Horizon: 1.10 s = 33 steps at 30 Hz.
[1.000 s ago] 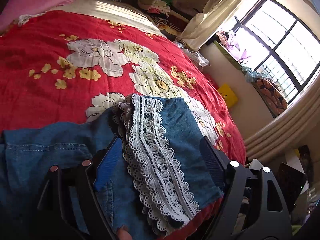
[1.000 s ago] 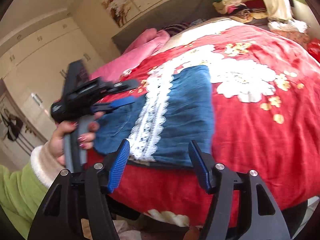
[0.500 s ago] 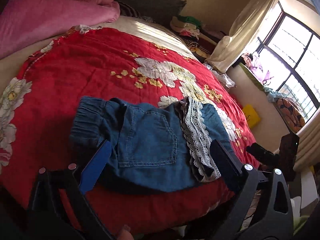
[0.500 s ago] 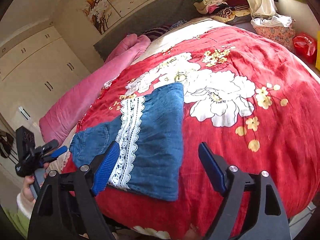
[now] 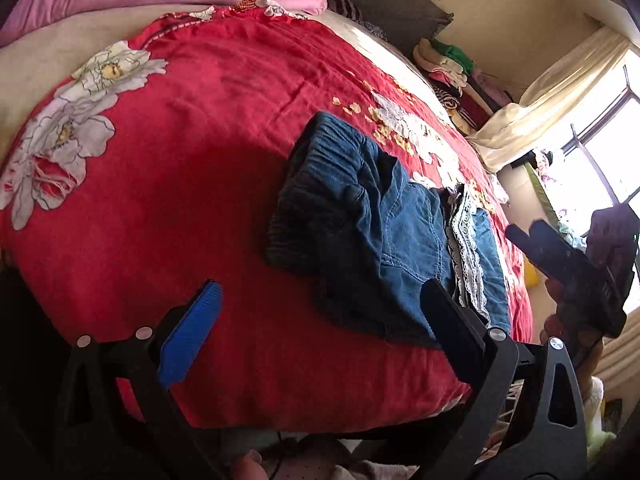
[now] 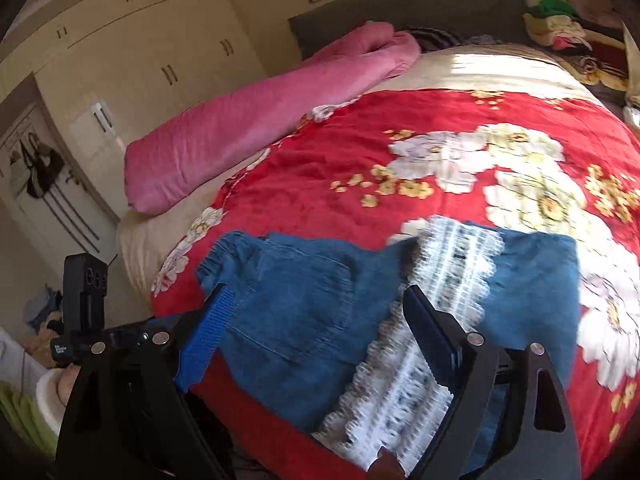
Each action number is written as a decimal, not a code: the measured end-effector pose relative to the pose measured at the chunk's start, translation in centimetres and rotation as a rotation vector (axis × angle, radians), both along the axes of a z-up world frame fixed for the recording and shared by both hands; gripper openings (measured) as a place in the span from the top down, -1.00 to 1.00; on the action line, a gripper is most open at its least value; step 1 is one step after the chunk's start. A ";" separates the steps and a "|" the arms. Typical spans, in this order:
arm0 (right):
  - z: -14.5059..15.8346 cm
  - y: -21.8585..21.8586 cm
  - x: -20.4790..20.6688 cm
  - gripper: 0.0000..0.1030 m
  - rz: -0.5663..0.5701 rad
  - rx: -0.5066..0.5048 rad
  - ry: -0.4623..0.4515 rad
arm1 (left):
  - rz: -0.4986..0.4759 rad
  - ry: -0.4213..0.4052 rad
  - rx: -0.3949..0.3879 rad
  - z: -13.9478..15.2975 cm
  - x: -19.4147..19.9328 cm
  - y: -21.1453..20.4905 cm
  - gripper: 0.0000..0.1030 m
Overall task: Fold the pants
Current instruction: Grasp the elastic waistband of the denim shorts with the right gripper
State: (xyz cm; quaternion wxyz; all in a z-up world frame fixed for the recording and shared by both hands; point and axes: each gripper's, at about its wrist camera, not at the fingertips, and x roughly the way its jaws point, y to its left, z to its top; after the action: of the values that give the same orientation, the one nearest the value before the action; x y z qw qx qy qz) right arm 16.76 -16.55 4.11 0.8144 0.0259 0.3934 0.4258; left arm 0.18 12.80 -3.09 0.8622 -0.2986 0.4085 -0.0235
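The blue denim pants (image 5: 384,236) with a white lace band (image 5: 466,248) lie folded near the front edge of the red floral bedspread (image 5: 192,168). My left gripper (image 5: 316,304) is open and empty, held back from the pants over the bed's front edge. In the right wrist view the pants (image 6: 304,312) and their lace band (image 6: 452,276) lie just beyond my right gripper (image 6: 316,320), which is open and empty above them. The right gripper also shows at the right of the left wrist view (image 5: 576,272).
A pink quilt (image 6: 256,120) lies along the far left of the bed. Stacked clothes (image 5: 452,68) sit by the headboard (image 6: 408,4). A window with a curtain (image 5: 552,96) is at the right. Cream wardrobes (image 6: 132,52) stand at the left.
Both grippers have swung left along the bed. The left one has pulled back from the pants, and the right one has moved in closer over them. The pants have not moved.
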 end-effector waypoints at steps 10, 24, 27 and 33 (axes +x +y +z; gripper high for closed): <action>-1.9 10.0 4.7 -0.68 0.148 -0.165 0.085 | -0.032 -0.021 -0.086 -1.4 0.9 -1.2 -0.81; -4.7 19.9 5.3 -0.64 0.398 -0.410 0.129 | -0.043 -0.035 -0.227 -3.2 3.0 -0.6 -0.34; -6.3 21.0 5.2 -0.17 0.417 -0.443 0.150 | -0.030 -0.036 -0.258 -3.6 3.1 0.0 -0.15; -5.4 19.4 5.4 0.31 0.386 -0.361 0.136 | -0.032 -0.047 -0.286 -4.1 3.2 0.3 0.38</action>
State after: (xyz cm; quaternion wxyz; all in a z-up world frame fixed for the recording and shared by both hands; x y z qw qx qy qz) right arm 22.11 2.82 -1.28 0.6813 -0.1665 0.5145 0.4934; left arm 3.40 13.07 -7.22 0.8198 -0.4112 0.3853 -0.1022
